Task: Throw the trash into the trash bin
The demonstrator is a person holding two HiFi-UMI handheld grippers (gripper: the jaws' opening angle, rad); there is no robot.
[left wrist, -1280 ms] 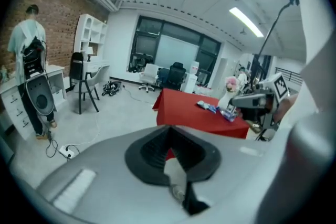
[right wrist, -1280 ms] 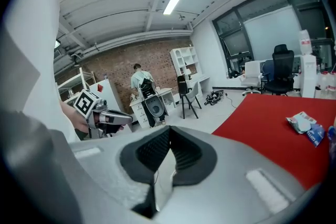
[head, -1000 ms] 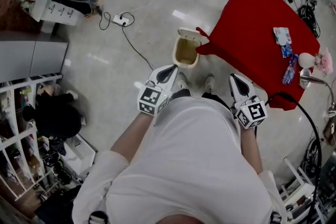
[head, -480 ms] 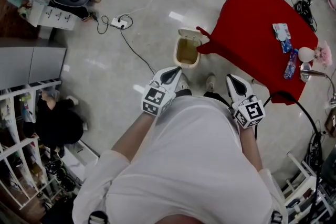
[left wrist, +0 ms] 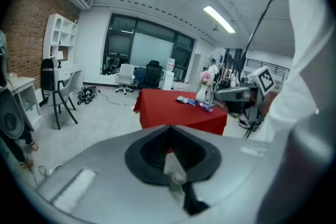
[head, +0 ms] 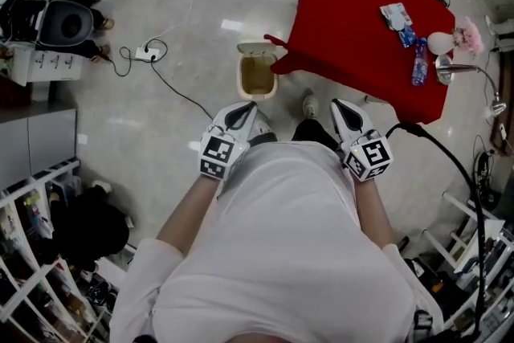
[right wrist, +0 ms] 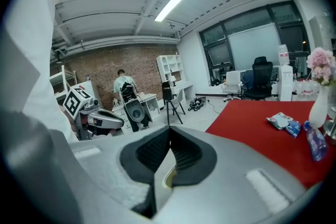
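Both grippers are shut tight with nothing in them. The left gripper [head: 243, 113] and right gripper [head: 340, 112] are out in front of the person's chest, jaws pressed together, empty. The trash is all up on the red table [head: 353, 4]: a crumpled wrapper [head: 394, 12], a small blue packet [head: 407, 36] and a plastic bottle [head: 418, 63], bunched toward the table's right side. The bin [head: 257, 76] sits on the floor with its lid flipped open, right by the table's near corner and well apart from the trash.

Stuff I'd worry about:
- The bottle is just beside a vase of flowers [head: 441, 42], so reaching in with wide jaws could easily knock the vase over.
- The wrapper's flat and floppy, so a pinch might slide off it or grab the tablecloth instead.
- The bottle is round, so it'll probably roll or squirt out of a two-jaw pinch.
- The bin's mouth is small and the cloth corner hangs close to it, so a drop from high up could miss or bounce off.
- There's a cable [head: 173, 88] trailing across the floor left of the bin, which is a trip hazard if they step around that side
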